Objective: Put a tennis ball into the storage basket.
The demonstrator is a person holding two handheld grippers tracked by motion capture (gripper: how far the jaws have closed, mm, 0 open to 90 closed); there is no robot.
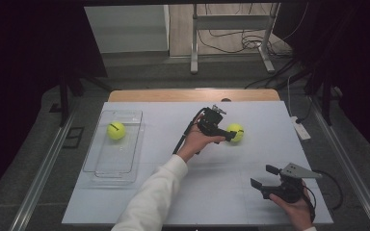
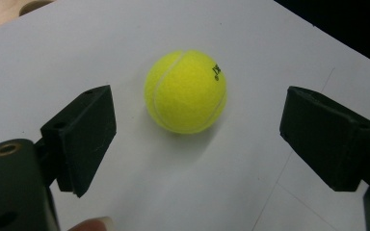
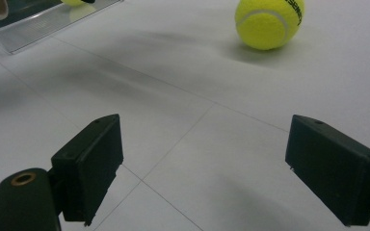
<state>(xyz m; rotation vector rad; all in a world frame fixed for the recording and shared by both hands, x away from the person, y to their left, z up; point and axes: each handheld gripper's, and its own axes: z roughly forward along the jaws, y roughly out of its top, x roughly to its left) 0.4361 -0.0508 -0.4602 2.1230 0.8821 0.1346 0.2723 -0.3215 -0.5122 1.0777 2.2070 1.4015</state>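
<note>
A pale white sheet (image 1: 212, 192) covers the table, faint straight seams crossing it, with a strip of light wood at its far edge and dark curtains and a grey floor with cables around it. Near the middle of the sheet, towards the right, lies a bright yellow felt tennis ball (image 1: 235, 132) with a curved white seam and a small black printed mark on its side; it rests on the sheet and casts a soft shadow beneath itself. The left gripper (image 1: 231, 136), a black two-jaw tool held in the hand of a white-sleeved arm, is reached across to this ball, its jaws spread wide. In the left gripper view the ball (image 2: 186, 91) sits just ahead of the jaw tips, between their lines but apart from both pads. The right gripper (image 1: 264, 176), black with a grey three-cornered plate on top, sits near the front right of the sheet, well apart from the ball, its jaws also wide and holding nothing; its own view shows the ball (image 3: 269, 22) farther off. At the left stands a clear plastic rectangular tray (image 1: 101, 166) with a second yellow tennis ball (image 1: 116, 130) lying in its far end
</note>
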